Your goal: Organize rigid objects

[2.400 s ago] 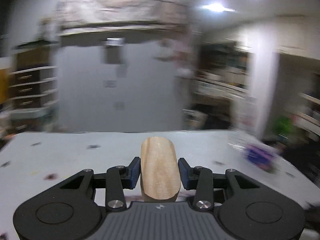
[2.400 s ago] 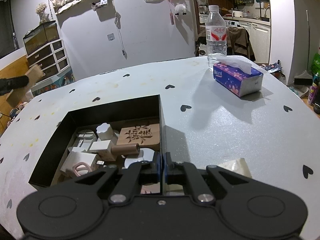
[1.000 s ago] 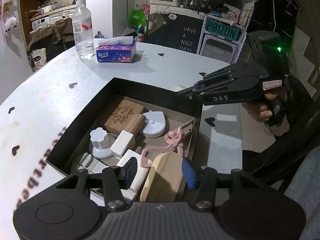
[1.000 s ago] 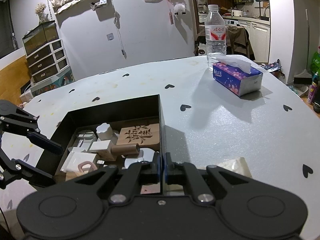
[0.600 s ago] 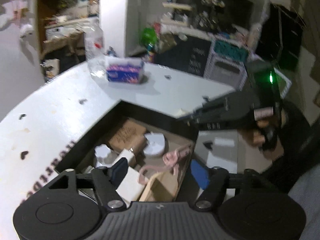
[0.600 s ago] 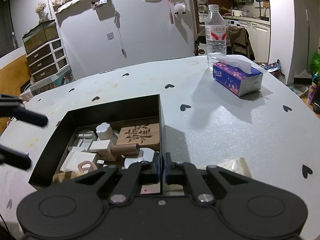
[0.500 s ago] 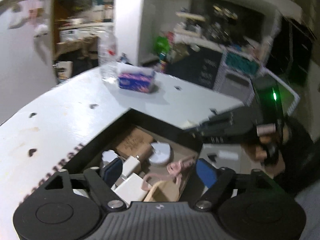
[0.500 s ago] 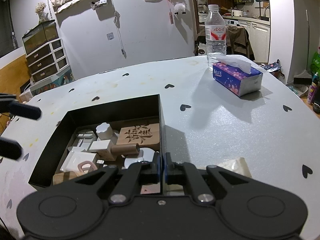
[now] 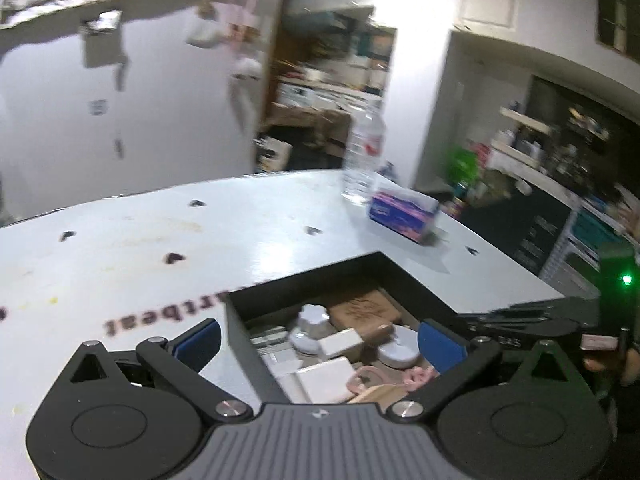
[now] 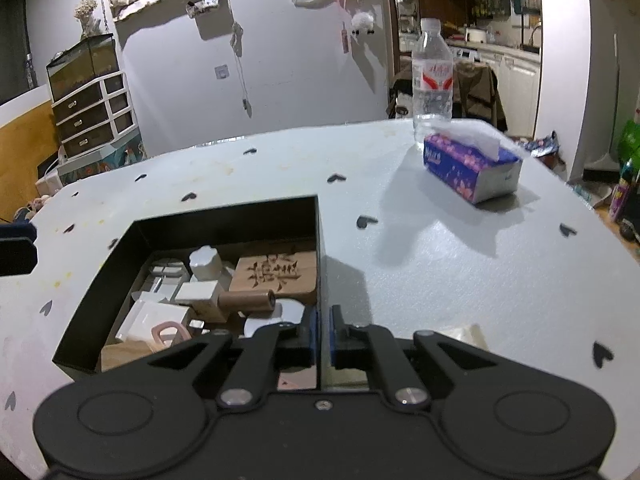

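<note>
The left claw [image 9: 318, 340] is opening wide and empty just above the black box [image 10: 224, 216] where the wooden block [image 9: 376, 392] is lying (near corner, directly beneath it), while the right claw [image 10: 320, 334] is pinching the box's right wall.

Small wood and white objects [image 10: 264, 276] crowded inside black box [image 10: 224, 216]

The left gripper [image 9: 318, 344] hangs above the black box [image 9: 384, 266], tilted downward, its jaws opening wide with nothing pressed between the blue pads. The right gripper [image 10: 323, 338] sits at the box's right wall, jaws closed on that wall's edge.
</note>
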Tool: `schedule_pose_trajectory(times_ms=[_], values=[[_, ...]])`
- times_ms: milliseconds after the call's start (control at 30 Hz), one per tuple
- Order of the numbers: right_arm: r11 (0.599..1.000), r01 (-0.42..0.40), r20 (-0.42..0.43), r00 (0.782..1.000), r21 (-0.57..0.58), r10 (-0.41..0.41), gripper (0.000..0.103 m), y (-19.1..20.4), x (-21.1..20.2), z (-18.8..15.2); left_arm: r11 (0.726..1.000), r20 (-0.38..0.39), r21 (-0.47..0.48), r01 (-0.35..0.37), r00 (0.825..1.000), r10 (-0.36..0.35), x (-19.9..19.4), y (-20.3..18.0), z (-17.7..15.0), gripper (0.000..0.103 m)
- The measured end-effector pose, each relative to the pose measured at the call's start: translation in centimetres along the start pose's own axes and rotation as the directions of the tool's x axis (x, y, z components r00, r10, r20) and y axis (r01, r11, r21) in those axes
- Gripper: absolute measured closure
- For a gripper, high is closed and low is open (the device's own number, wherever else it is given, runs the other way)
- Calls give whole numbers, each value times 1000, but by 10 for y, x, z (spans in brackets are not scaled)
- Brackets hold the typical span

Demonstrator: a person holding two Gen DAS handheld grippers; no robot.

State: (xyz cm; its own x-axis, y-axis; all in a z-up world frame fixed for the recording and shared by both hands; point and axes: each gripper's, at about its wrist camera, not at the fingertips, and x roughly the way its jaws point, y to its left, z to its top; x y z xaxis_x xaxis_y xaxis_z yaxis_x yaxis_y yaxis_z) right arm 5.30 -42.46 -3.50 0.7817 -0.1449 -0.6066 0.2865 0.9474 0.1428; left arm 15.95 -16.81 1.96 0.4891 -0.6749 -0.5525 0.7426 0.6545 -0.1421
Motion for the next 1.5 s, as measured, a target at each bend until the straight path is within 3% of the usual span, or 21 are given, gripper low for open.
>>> schedule_pose_trajectory(times_ms=[200,467,667,867,1100,1500], values=[[1000,11,112,994,-21,-9,83,0,-37,7,995,79,-56,-77,994,81,-21,-8,-9,0],[999,-18,229,973,-39,26,52,4,-89,-8,978,174,-103,-183,964,199,-53,-30,-26,0],[999,-2,281,959,-49,15,26,13,-113,-33,959,194,-94,-266,940,279,-72,-49,-48,0],[998,10,320,947,-62,10,8,21,-133,-53,944,203,-111,-312,922,329,-87,-62,-74,0],[995,40,337,941,-92,-7,1,29,-150,-70,917,236,-134,-376,886,398,-108,-74,-96,0],[996,65,335,941,-61,-40,0,31,-163,-89,897,232,-112,-427,867,441,-118,-95,-115,0]])
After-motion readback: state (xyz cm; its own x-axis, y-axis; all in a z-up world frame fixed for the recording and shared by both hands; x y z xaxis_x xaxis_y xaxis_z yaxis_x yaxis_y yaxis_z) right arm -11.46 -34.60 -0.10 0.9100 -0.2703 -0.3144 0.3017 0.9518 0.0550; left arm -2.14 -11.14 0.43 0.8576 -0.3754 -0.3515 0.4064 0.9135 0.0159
